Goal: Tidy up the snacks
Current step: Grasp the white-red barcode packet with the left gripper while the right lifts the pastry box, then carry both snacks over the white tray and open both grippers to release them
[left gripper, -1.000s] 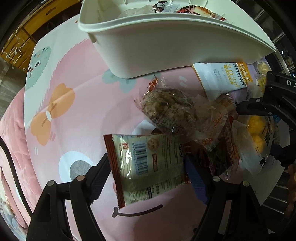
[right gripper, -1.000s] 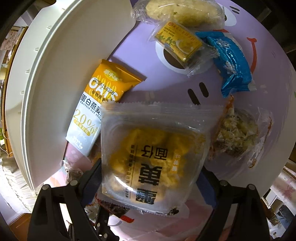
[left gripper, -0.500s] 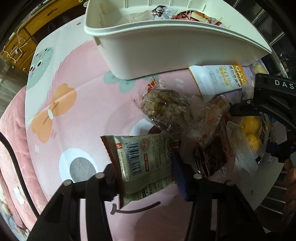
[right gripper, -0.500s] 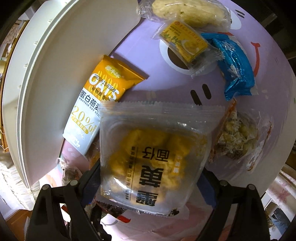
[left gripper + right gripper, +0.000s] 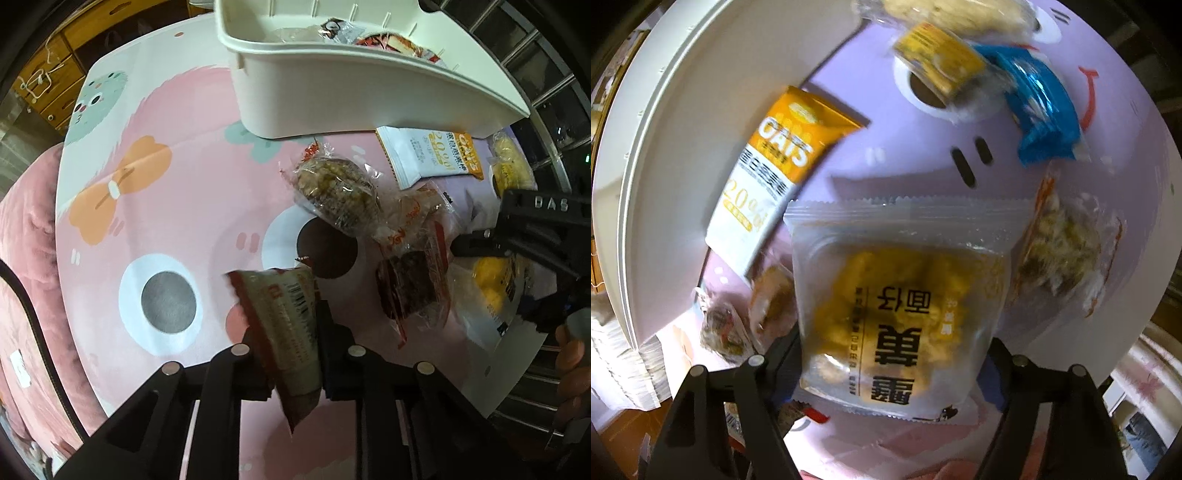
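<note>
My left gripper (image 5: 291, 343) is shut on a red-edged foil snack packet (image 5: 284, 317), squeezed narrow and held above the pink mat. My right gripper (image 5: 890, 365) holds a clear packet of yellow cake (image 5: 901, 306) between its fingers, above the purple mat; it also shows at the right of the left wrist view (image 5: 495, 291). The white basket (image 5: 369, 92) stands at the back with several snacks inside; its wall fills the left of the right wrist view (image 5: 665, 147).
On the mat lie a granola cake (image 5: 336, 195), a dark red packet (image 5: 410, 291), an orange OATS packet (image 5: 779, 170), a blue packet (image 5: 1041, 125), a small yellow packet (image 5: 938, 62) and a clear nut cluster packet (image 5: 1060, 254). The table edge runs at the left.
My left gripper has closed tighter on the foil packet, folding it narrow, and pulled it back and up. My right gripper with the cake packet has shifted slightly toward the basket.
</note>
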Demonstrator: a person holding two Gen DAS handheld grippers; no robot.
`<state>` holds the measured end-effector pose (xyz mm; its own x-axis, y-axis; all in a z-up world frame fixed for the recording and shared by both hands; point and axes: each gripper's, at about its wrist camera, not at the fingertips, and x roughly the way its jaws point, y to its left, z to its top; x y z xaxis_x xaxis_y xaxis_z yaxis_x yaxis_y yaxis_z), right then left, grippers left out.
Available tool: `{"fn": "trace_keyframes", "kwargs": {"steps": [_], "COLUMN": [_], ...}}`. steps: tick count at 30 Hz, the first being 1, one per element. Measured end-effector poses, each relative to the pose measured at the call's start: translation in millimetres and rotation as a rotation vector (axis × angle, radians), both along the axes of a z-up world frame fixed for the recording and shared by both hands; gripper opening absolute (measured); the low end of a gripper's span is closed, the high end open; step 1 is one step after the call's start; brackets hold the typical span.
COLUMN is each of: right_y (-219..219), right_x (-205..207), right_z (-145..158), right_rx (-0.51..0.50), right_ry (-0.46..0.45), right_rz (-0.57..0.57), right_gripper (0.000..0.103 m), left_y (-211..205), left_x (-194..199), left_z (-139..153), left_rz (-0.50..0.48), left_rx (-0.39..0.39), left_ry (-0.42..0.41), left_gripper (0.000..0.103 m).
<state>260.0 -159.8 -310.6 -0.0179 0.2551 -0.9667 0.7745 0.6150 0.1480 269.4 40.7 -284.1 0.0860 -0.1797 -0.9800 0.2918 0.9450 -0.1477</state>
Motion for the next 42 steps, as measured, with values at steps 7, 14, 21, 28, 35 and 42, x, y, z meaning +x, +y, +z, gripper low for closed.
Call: {"fn": "trace_keyframes", "kwargs": {"steps": [7, 14, 21, 28, 35, 42], "right_y": [11.6, 27.2, 31.2, 44.6, 49.3, 42.8], "right_x": [-25.1, -55.9, -91.3, -112.2, -123.6, -118.8], "right_z": [2.1, 12.4, 22.8, 33.6, 55.4, 86.2], "right_rx": [0.03, 0.028, 0.023, 0.016, 0.005, 0.006], "right_ry": [-0.01, -0.056, -0.112, -0.181, -0.288, -0.375], "right_rz": [-0.009, 0.018, 0.041, 0.093, 0.168, 0.205], "right_gripper": [0.078, 0.078, 0.078, 0.078, 0.078, 0.078], "left_y": [14.7, 36.9, 82.6, 103.0, 105.0, 90.4], "left_x": [-22.3, -45.3, -72.6, -90.8, -97.4, -92.6], "left_z": [17.2, 44.3, 80.5, 101.6, 124.1, 147.5], "left_rz": [0.028, 0.053, 0.073, 0.081, 0.067, 0.039], "left_rx": [-0.027, -0.048, -0.068, -0.075, -0.096, -0.105], "left_ry": [-0.044, -0.098, -0.166, -0.208, -0.241, -0.256], "left_gripper": [0.012, 0.012, 0.012, 0.012, 0.012, 0.012]}}
